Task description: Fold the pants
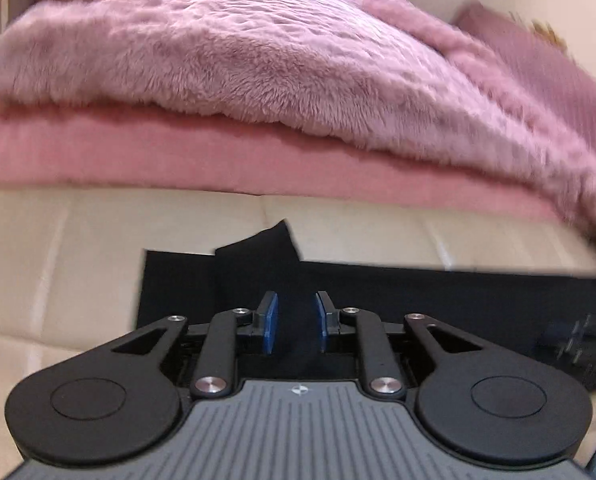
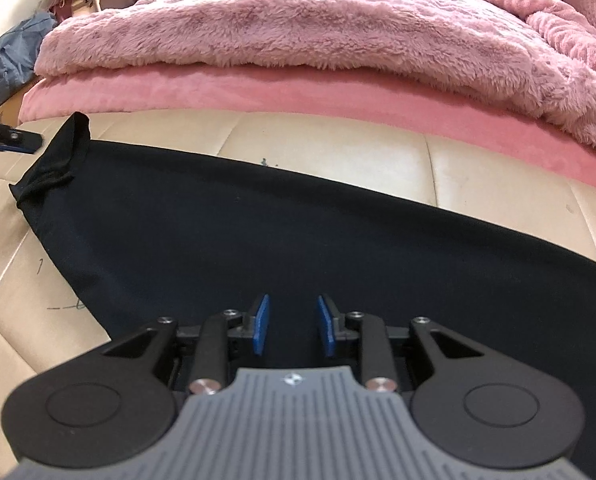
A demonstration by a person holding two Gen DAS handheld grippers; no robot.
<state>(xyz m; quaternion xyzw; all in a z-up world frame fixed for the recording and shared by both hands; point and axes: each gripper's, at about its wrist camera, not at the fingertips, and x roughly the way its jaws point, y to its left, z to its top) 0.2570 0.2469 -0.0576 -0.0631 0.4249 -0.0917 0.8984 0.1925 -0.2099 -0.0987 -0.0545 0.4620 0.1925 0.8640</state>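
The black pants (image 2: 258, 224) lie flat on a cream padded surface (image 2: 337, 152), stretching from far left to the right edge. In the left wrist view the pants (image 1: 377, 292) show one end with a raised folded corner (image 1: 270, 244). My left gripper (image 1: 296, 320) is open, low over the black cloth, nothing between its blue pads. My right gripper (image 2: 292, 320) is open over the middle of the pants, empty. The left gripper's tip shows in the right wrist view (image 2: 14, 140), just left of the bunched pants end (image 2: 58, 152).
A fluffy pink blanket (image 2: 298, 20) lies on a pink sheet (image 2: 218, 88) behind the cream surface. Blue cloth (image 2: 2, 60) and other items sit at the far left. The right gripper shows blurred at the right edge of the left wrist view (image 1: 577, 344).
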